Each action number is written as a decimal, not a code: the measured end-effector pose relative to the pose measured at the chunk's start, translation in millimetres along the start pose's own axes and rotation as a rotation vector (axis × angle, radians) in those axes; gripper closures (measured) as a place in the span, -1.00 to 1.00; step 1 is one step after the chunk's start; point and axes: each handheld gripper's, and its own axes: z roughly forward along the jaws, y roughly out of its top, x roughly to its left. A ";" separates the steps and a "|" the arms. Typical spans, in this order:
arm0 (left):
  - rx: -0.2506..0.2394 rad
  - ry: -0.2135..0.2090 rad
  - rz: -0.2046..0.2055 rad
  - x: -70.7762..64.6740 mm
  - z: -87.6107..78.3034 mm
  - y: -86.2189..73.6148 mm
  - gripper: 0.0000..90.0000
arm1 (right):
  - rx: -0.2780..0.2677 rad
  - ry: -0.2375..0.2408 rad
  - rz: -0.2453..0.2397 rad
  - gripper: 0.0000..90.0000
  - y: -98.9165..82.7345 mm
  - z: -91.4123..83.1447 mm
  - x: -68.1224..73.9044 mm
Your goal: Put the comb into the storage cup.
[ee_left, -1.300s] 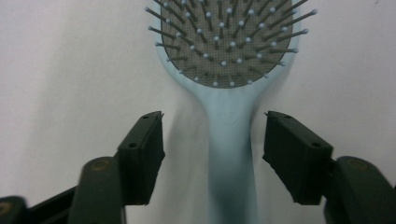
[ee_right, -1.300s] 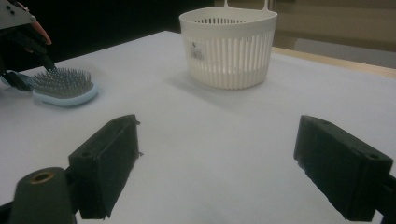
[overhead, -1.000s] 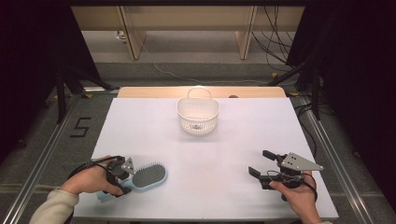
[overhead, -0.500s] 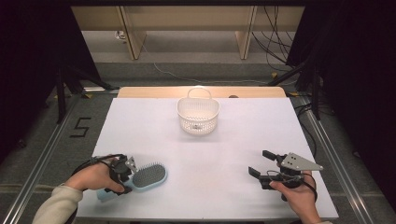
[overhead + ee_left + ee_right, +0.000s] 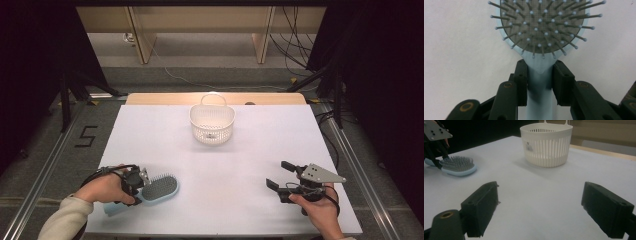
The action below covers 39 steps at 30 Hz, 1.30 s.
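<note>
Basket (image 5: 212,124) stands apart from hairbrush (image 5: 159,187), seemingly empty.

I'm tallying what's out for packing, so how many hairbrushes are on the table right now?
1. The hairbrush lies bristles up at the near left of the table, its handle clamped in the left gripper. The basket could hide something inside.

Both tools are black, each with two blocky jaws on hinged links pinned by brass-coloured rivets. The right tool (image 5: 282,174) carries a grey three-cornered plate (image 5: 320,173) with small holes; a black cable loops from the left tool (image 5: 142,181). The left forearm wears a pale beige sleeve (image 5: 62,220).
</note>
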 end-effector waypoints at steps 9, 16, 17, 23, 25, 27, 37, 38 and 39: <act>-0.004 0.008 0.005 -2.0 -0.3 -0.4 0.53 | 0.001 0.001 0.001 -0.67 0.0 0.1 -0.1; -0.019 0.011 0.020 -2.1 -0.6 -2.6 0.54 | 0.000 0.000 0.000 -0.67 -0.1 0.1 -0.4; -0.021 0.013 0.022 -2.4 -0.7 -2.8 0.54 | 0.000 0.000 0.000 -0.67 -0.1 0.1 -0.3; -0.036 0.012 0.032 -2.2 -0.9 -4.5 0.54 | -0.001 -0.001 0.000 -0.67 -0.1 0.1 -0.3; -0.049 0.022 0.037 -2.5 -1.2 -4.8 0.54 | -0.001 0.000 0.001 -0.67 0.0 0.0 -0.2; -0.049 0.017 0.029 -1.9 -1.2 -5.5 0.54 | -0.001 0.000 -0.001 -0.67 -0.1 0.1 -0.5; -0.096 0.040 0.031 -1.7 -7.1 -7.5 0.55 | -0.004 -0.001 -0.003 -0.67 0.1 -0.2 -0.3; -0.107 0.042 0.026 -2.0 -8.5 -7.4 0.55 | -0.004 0.000 -0.002 -0.67 0.1 -0.2 -0.3; -0.114 0.040 0.034 -2.1 -10.4 -7.4 0.55 | -0.004 0.000 -0.003 -0.67 0.1 -0.2 -0.3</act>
